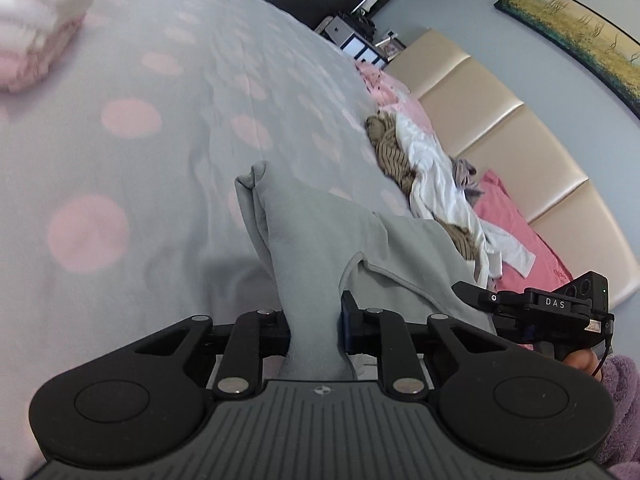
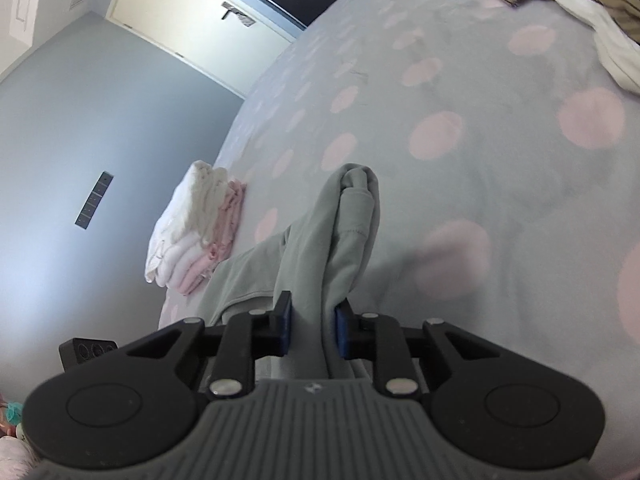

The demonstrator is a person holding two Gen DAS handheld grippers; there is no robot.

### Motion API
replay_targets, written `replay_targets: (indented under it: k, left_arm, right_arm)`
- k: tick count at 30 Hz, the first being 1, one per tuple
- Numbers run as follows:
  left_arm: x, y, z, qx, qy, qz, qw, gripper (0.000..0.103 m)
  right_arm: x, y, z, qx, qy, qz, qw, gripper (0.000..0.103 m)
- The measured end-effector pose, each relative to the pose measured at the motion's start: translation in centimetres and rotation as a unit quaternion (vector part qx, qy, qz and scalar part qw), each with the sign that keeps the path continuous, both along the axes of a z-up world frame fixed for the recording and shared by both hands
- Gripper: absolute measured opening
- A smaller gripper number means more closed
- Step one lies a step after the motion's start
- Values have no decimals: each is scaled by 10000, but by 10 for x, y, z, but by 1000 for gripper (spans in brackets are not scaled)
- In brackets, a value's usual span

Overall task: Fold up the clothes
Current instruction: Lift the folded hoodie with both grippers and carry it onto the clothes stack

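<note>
A pale grey garment (image 1: 316, 232) hangs between both grippers above the bed. My left gripper (image 1: 314, 326) is shut on one bunched end of it, the cloth running out between its fingers. In the right wrist view the same grey garment (image 2: 340, 232) droops in folds from my right gripper (image 2: 310, 326), whose blue pads (image 2: 285, 328) pinch it. The right gripper's black body (image 1: 560, 304) shows at the right edge of the left wrist view, a hand under it. The garment's lower part trails toward the bedspread (image 1: 160, 128).
The bed has a grey cover with pink dots (image 2: 500, 120). A stack of folded white and pink clothes (image 2: 196, 228) lies near its edge. A heap of unfolded brown, white and pink clothes (image 1: 432, 184) lies by the padded headboard (image 1: 520, 152).
</note>
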State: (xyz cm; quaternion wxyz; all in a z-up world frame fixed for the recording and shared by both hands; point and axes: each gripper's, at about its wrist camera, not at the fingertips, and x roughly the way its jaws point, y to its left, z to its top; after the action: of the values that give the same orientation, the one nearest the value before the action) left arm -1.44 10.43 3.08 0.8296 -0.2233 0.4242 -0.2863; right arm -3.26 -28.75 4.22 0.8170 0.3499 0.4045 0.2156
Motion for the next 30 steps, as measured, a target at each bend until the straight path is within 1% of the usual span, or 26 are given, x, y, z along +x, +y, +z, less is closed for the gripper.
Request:
replay_targets:
  k: [4,7,12,16,19,23,26,30]
  left_arm:
    - [13,33,41,135,-201,107,9996,17]
    - [23,62,75,352,-423,233,9982,17]
    - [45,116,125,676,-712,570,9935,17]
    - [63,159,153,831,-915,949,9878,17]
    - [80,193,164,884,-969,1207,9840,17]
    - [110,232,166,930,-989,1454,9800,17]
    - [137,263,162,930,-950,1576,9785,17]
    - [173,295,148,1049,-833,1619,9777,17]
  right_arm:
    - [25,28,30,212,-122,152,9996,23]
    - [46,58,54,355,-250,344,9985,23]
    - [91,121,89,586,-415,645,9953,23]
    - [134,179,110,740,-577,883,9917,23]
    - [165,221,121,772,-703,1048,9890,23]
    - [207,275,129,765,-814,1224,9862,23]
    - [238,310,123,760,-782,1295,9856,23]
    - [278,350,108,622,-669,1402,9859,23]
